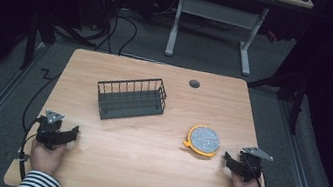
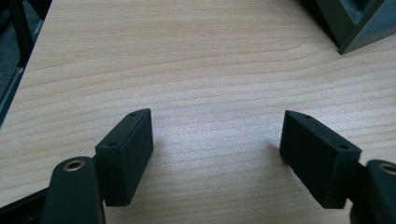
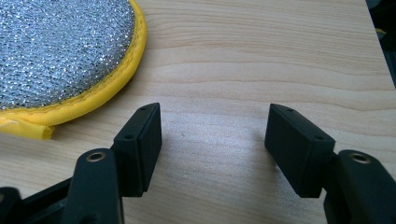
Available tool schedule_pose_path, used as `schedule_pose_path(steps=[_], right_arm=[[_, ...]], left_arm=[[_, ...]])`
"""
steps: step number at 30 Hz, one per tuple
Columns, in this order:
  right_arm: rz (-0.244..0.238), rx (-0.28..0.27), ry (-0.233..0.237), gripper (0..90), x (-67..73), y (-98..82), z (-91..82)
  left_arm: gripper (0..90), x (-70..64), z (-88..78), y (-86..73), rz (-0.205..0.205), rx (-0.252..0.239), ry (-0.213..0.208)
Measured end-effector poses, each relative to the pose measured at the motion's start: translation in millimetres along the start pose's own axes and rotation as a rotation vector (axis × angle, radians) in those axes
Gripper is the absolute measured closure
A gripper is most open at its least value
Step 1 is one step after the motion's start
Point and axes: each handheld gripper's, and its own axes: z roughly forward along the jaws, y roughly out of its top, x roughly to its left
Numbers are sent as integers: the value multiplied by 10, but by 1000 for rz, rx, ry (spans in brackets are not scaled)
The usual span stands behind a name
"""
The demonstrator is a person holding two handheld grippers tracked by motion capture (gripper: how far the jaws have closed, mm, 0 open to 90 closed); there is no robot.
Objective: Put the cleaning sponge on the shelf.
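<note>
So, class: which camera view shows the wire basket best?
The high view: the whole dark wire basket sits mid-table, rim and bars visible. The left gripper view catches just one corner at the top right; the right gripper view looks at the scrubbing pad instead.

Inventory of the work surface, as counted from my position:

- Table [image 1: 142, 170]: one, wood-grain top.
- Wire basket [image 1: 131, 98]: one, dark, standing toward the far-left part of the surface.
- Round scouring pad [image 1: 203, 140]: one, silver mesh face with a yellow rim, lying near the right edge.
- Cable grommet [image 1: 194, 83]: one, dark and round, set close to the far edge.
- Grippers: two. I hold the left gripper [image 1: 72, 134] at the near-left corner and the right gripper [image 1: 226, 159] at the near-right corner.
- Jaws: four in total, two per gripper, each pair standing apart with bare wood between.
- Grey three-cornered plates: two, one atop each gripper.
</note>
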Motion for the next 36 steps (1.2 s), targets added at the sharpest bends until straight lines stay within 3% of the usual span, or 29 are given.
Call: schedule_pose_path(steps=[7, 25, 28, 36], right_arm=[[-12, -3, 6, 349, -3, -2, 1], [-6, 1, 12, 329, 6, -5, -3], [-7, 1, 12, 328, 7, -5, -2], [-14, 0, 18, 328, 15, -6, -2]], left_arm=[[250, -18, -3, -4, -6, 1, 12], [230, -11, -4, -4, -4, 3, -7], [233, -27, -10, -7, 19, 6, -8], [266, -12, -12, 27, -9, 18, -21]])
